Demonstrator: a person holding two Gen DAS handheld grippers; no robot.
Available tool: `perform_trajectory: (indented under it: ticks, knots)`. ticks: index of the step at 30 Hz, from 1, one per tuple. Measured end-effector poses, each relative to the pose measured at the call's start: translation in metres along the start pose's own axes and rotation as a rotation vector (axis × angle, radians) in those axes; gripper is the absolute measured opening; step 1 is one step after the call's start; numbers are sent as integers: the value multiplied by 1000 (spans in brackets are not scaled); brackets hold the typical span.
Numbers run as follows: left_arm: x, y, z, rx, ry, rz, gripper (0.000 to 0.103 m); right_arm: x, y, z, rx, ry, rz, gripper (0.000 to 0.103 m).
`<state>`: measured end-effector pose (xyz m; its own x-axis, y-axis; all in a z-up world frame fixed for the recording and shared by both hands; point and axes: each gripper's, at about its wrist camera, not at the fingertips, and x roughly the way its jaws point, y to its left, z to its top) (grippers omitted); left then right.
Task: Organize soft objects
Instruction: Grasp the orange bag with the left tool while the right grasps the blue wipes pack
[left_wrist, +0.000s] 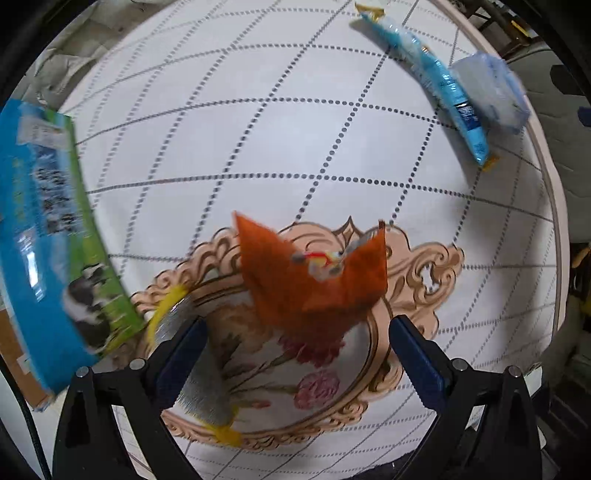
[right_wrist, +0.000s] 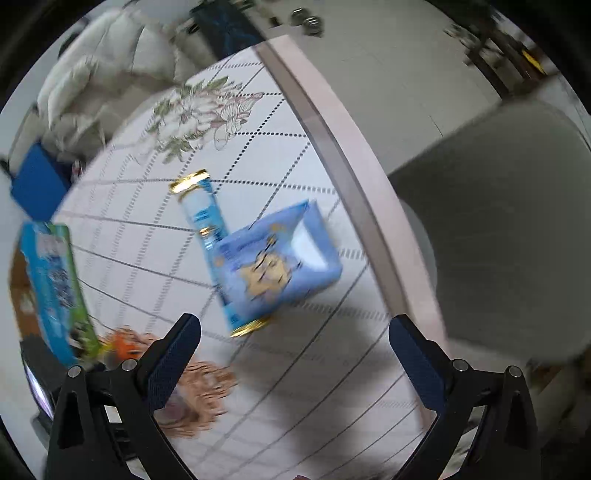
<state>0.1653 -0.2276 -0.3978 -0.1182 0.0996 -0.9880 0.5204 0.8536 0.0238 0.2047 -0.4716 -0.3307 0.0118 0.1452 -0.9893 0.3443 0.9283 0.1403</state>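
An orange snack packet (left_wrist: 314, 280) lies on the patterned tablecloth just ahead of my open left gripper (left_wrist: 295, 343), apart from both fingers. A silver packet with yellow ends (left_wrist: 195, 365) lies by the left finger. My open right gripper (right_wrist: 295, 343) is empty and hovers over the table short of a light blue tissue pack (right_wrist: 277, 262) that rests partly on a long blue wrapped packet (right_wrist: 207, 221). These two also show far right in the left wrist view: the tissue pack (left_wrist: 491, 92) and the long packet (left_wrist: 436, 77). The orange packet shows faintly in the right wrist view (right_wrist: 125, 345).
A blue and green carton with a cow picture (left_wrist: 51, 236) stands at the left, also in the right wrist view (right_wrist: 55, 284). The round table's pink rim (right_wrist: 354, 177) curves at the right, with a grey chair (right_wrist: 498, 229) beyond. White cushions (right_wrist: 99, 66) lie behind the table.
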Motion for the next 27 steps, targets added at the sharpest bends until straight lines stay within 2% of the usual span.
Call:
perform_trajectory:
  ticks: [2, 3, 4, 5, 6, 9, 10, 12, 15, 17, 19, 21, 23, 25, 27]
  knots:
    - [5, -2, 6, -25, 4, -9, 100, 16, -8, 16, 18, 60, 36, 103]
    - [7, -2, 10, -45, 4, -21, 95, 24, -14, 22, 58, 87, 77, 103]
    - [9, -2, 12, -65, 9, -31, 83, 32, -22, 26, 121, 121, 128, 103]
    - [12, -1, 15, -91, 18, -42, 77, 39, -32, 28, 202, 151, 170, 103]
    - [15, 0, 17, -118, 29, -48, 73, 46, -46, 28, 316, 166, 248, 103]
    - [22, 0, 19, -164, 47, -65, 72, 62, -62, 18, 534, 205, 399, 103]
    - [24, -1, 20, -175, 50, -41, 71, 69, -62, 16, 593, 224, 440, 103]
    - [26, -4, 19, -176, 52, -27, 71, 82, -52, 17, 636, 266, 467, 103]
    - [27, -6, 17, -190, 60, -28, 71, 96, -41, 26, 671, 285, 409, 103]
    - [28, -7, 17, -197, 66, -34, 71, 105, -35, 32, 648, 300, 345, 103]
    - [27, -1, 21, -201, 73, -37, 71, 109, -29, 32, 569, 316, 260, 90]
    - [28, -3, 21, -206, 76, -43, 71, 107, -26, 33, 480, 315, 193, 74]
    - [28, 18, 33, -206, 82, -49, 71, 103, -23, 25, 383, 294, 99, 68]
    - [28, 22, 35, -210, 85, -56, 71, 98, -18, 18, 291, 271, 25, 65]
    - [27, 27, 35, -224, 88, -55, 67, 93, -15, 11, 228, 243, -28, 57]
